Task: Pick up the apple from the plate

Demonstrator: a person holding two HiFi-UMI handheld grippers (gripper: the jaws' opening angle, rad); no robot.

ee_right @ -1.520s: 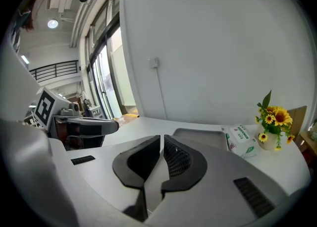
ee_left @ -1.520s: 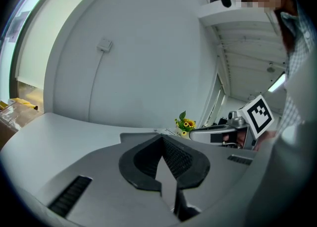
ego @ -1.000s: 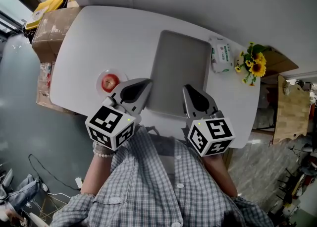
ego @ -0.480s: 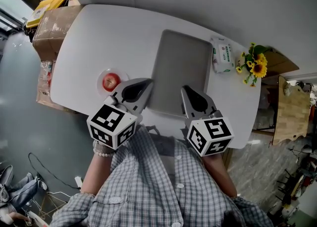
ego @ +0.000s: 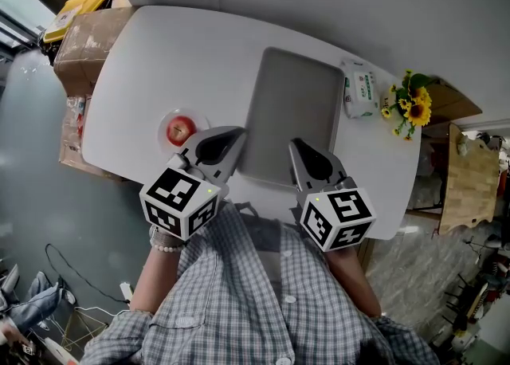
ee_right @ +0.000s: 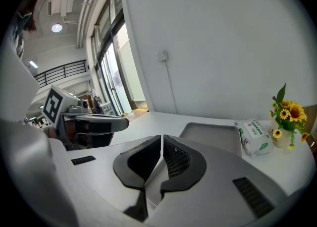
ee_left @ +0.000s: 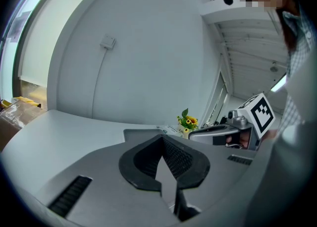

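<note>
A red apple (ego: 181, 127) rests on a small white plate (ego: 166, 120) near the left front edge of the white table (ego: 175, 60) in the head view. My left gripper (ego: 238, 134) hovers just right of the plate, shut and empty. My right gripper (ego: 292, 146) hangs over the front edge of the grey tray (ego: 295, 112), also shut with nothing between its jaws. In the left gripper view the shut tips (ee_left: 162, 137) point toward the wall, and the apple is out of sight. The right gripper view shows its closed tips (ee_right: 162, 137) above the table.
A pack of wipes (ego: 358, 88) and a pot of sunflowers (ego: 410, 100) sit at the table's right end. Cardboard boxes (ego: 76, 45) stand on the floor left of the table. A wooden stand (ego: 466, 180) is at the far right.
The view has shifted very slightly; both grippers stay shut in nearly the same place, and the apple has not moved.
</note>
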